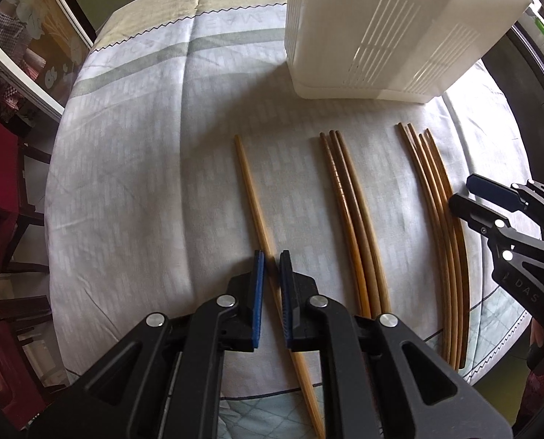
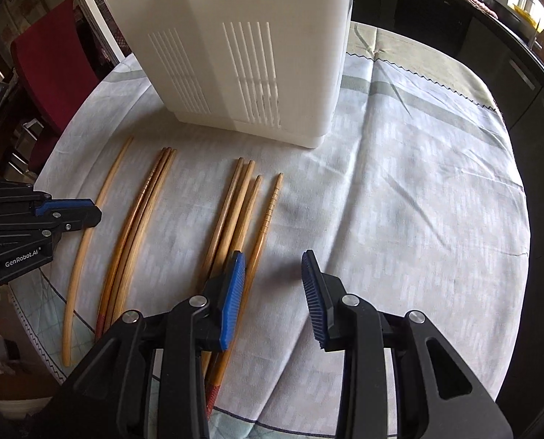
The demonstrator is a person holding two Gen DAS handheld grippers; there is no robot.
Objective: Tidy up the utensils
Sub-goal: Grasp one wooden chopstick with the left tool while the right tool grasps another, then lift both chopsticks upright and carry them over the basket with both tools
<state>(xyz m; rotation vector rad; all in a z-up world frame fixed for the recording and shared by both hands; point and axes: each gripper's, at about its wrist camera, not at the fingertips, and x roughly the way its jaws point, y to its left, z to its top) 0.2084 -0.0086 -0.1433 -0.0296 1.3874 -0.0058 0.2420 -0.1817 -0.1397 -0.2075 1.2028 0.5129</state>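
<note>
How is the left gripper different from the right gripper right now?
The left gripper has its jaws shut on the single chopstick; the right gripper stands open, holding nothing. The left sits over that lone stick, the right over the rightmost bundle of chopsticks. Both have black bodies, blue pads, and point down at the tablecloth.

We see our right hand-held gripper [image 2: 274, 285] low over the tabletop [image 2: 418, 201], its blue pads [image 2: 233, 300] standing apart with only cloth between them. The left pad sits over a group of four chopsticks [image 2: 242, 205]. Further left lie a bundle of three chopsticks [image 2: 140, 226] and a single chopstick [image 2: 89, 234]. The left hand-held gripper [image 2: 96, 216] reaches in at the single chopstick. A white slotted holder [image 2: 235, 55] stands upright beyond the chopsticks.
</note>
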